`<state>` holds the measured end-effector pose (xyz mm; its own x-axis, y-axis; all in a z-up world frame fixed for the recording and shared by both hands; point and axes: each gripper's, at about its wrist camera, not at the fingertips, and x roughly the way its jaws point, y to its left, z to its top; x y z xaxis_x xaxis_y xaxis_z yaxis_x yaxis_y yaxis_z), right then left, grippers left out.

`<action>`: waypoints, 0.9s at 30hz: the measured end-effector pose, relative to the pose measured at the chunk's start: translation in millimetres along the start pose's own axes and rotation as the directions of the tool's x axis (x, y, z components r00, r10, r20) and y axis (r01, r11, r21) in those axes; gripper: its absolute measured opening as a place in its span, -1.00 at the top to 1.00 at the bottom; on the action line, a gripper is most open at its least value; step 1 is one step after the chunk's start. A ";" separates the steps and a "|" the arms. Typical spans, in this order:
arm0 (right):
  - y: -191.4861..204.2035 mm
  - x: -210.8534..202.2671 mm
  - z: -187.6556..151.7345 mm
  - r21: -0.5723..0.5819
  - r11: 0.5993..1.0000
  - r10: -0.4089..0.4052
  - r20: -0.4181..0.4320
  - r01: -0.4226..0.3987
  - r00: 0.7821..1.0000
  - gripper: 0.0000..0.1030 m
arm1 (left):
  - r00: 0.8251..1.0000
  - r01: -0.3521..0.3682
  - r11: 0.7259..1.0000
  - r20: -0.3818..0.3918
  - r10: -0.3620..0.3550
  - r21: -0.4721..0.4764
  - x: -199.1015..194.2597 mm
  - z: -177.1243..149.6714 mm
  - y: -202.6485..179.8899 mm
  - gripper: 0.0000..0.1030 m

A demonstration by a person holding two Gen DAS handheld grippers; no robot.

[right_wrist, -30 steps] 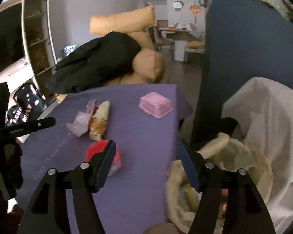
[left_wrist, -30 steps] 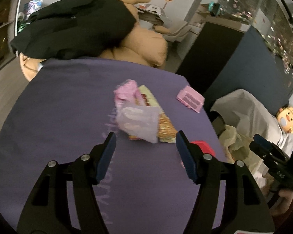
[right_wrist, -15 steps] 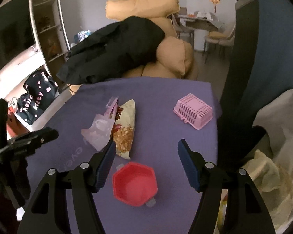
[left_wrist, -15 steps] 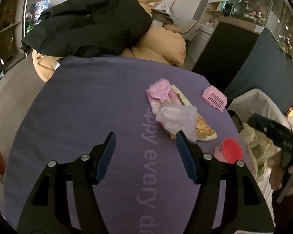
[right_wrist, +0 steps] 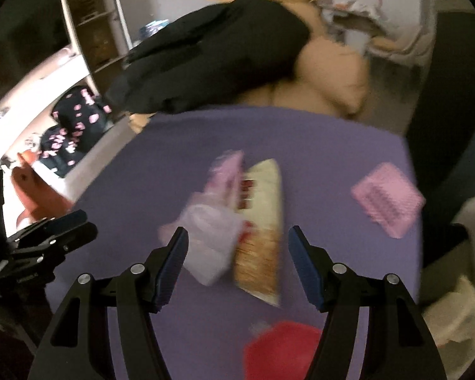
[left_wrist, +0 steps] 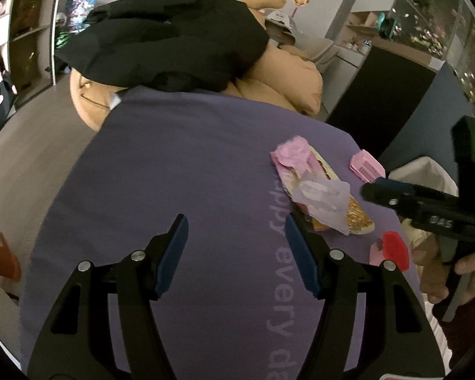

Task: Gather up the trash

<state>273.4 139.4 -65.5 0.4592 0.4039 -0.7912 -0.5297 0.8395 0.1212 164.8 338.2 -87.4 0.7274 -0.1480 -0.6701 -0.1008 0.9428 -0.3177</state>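
On the purple cloth [left_wrist: 180, 174] lies a heap of trash: a crumpled clear plastic bag [left_wrist: 323, 198] over a printed snack wrapper [left_wrist: 359, 218], with a pink wrapper [left_wrist: 293, 155] at its far end. My left gripper [left_wrist: 236, 251] hangs open over bare cloth, left of the heap. My right gripper [right_wrist: 236, 261] is open too, its fingers straddling the clear bag [right_wrist: 210, 240] and the snack wrapper [right_wrist: 261, 240] from above; the view is blurred. Seen from the left wrist, the right gripper [left_wrist: 392, 194] reaches in from the right.
A red hexagonal cup [left_wrist: 394, 251] sits near the cloth's right edge, and a pink slotted basket [left_wrist: 365, 167] lies beyond it. A black garment [left_wrist: 161, 38] lies over tan cushions [left_wrist: 288, 85] at the back. A lined bin [right_wrist: 449, 313] stands to the right.
Both grippers have swung left. The right one left the bin and now hovers over the wrapper heap. The left one drifted off the heap onto bare cloth.
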 end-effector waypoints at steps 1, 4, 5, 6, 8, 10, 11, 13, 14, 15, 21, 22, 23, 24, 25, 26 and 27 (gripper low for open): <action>3.3 5.5 1.7 -0.012 1.000 -0.001 -0.006 0.001 1.000 -0.20 | 1.000 -0.004 1.000 0.003 0.004 -0.004 -1.4 0.3 2.6 -0.17; 14.4 23.6 4.9 -0.075 0.996 -0.049 -0.045 0.045 0.998 -0.13 | 1.000 -0.014 1.000 0.006 0.014 -0.023 -3.7 0.6 11.4 -0.17; 16.1 30.3 4.8 -0.094 0.994 -0.065 -0.062 0.059 0.996 -0.07 | 1.000 -0.016 0.999 0.004 0.016 -0.031 -3.4 0.7 14.3 -0.17; 17.1 35.8 4.2 -0.106 0.992 -0.077 -0.081 0.068 0.994 0.03 | 1.000 -0.015 0.999 0.003 0.015 -0.035 -3.4 0.4 16.0 -0.17; 17.4 43.2 0.4 -0.118 0.989 -0.101 -0.110 0.088 0.989 0.34 | 1.000 -0.013 0.999 -0.002 0.013 -0.043 -3.0 0.0 18.1 -0.17; 15.3 38.4 -3.5 -0.120 0.989 -0.094 -0.096 0.082 0.991 0.65 | 1.000 -0.011 0.999 -0.005 0.011 -0.043 -2.9 -1.2 18.2 -0.17; 11.3 31.9 -5.5 -0.100 0.994 -0.061 -0.093 0.051 0.994 0.80 | 1.000 -0.011 0.999 -0.006 0.011 -0.041 -2.7 -1.6 17.8 -0.17; 3.1 18.2 -8.9 -0.069 0.997 -0.033 -0.067 0.028 0.997 0.89 | 1.000 -0.011 0.999 -0.011 0.010 -0.038 -1.0 -1.9 16.6 -0.17; -0.3 10.2 -7.9 -0.056 0.998 -0.027 -0.048 0.024 0.998 0.91 | 1.000 -0.010 0.999 -0.013 0.010 -0.039 0.5 -1.9 15.9 -0.17; -5.6 0.5 -8.0 -0.036 0.999 -0.014 -0.027 0.013 1.000 0.91 | 1.000 -0.008 0.999 -0.016 0.007 -0.039 1.8 -1.9 14.6 -0.17; -40.1 -52.5 -16.9 0.056 0.998 -0.027 0.071 0.024 0.997 0.92 | 0.999 0.030 0.999 -0.044 -0.031 -0.017 13.0 -4.1 -2.7 -0.17; -43.8 -55.7 -18.2 0.063 0.997 -0.038 0.077 0.033 0.996 0.92 | 0.998 0.040 0.999 -0.050 -0.041 -0.013 15.6 -4.2 -5.9 -0.17; -52.3 -60.6 -21.2 0.081 0.995 -0.057 0.084 0.050 0.995 0.91 | 0.997 0.050 0.999 -0.055 -0.051 -0.009 18.1 -4.2 -9.2 -0.17; -56.9 -62.6 -23.4 0.092 0.994 -0.067 0.087 0.059 0.994 0.92 | 0.996 0.066 0.998 -0.058 -0.067 -0.006 20.8 -3.8 -13.2 -0.17; -65.3 -66.7 -27.7 0.110 0.991 -0.083 0.092 0.073 0.992 0.91 | 0.994 0.093 0.996 -0.060 -0.093 -0.004 24.7 -2.4 -17.2 -0.17; -70.5 -69.7 -31.2 0.121 0.990 -0.091 0.098 0.079 0.991 0.92 | 0.991 0.121 0.993 -0.061 -0.121 -0.004 28.1 0.0 -20.6 -0.17; -75.1 -71.8 -34.0 0.132 0.988 -0.095 0.104 0.081 0.990 0.91 | 0.986 0.158 0.987 -0.062 -0.157 -0.001 33.0 4.1 -25.8 -0.17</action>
<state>256.0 35.0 -38.2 0.5787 0.3580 -0.7328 -0.3924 0.9099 0.1346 194.1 310.3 -98.5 0.6907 -0.3128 -0.6520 0.0144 0.9074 -0.4200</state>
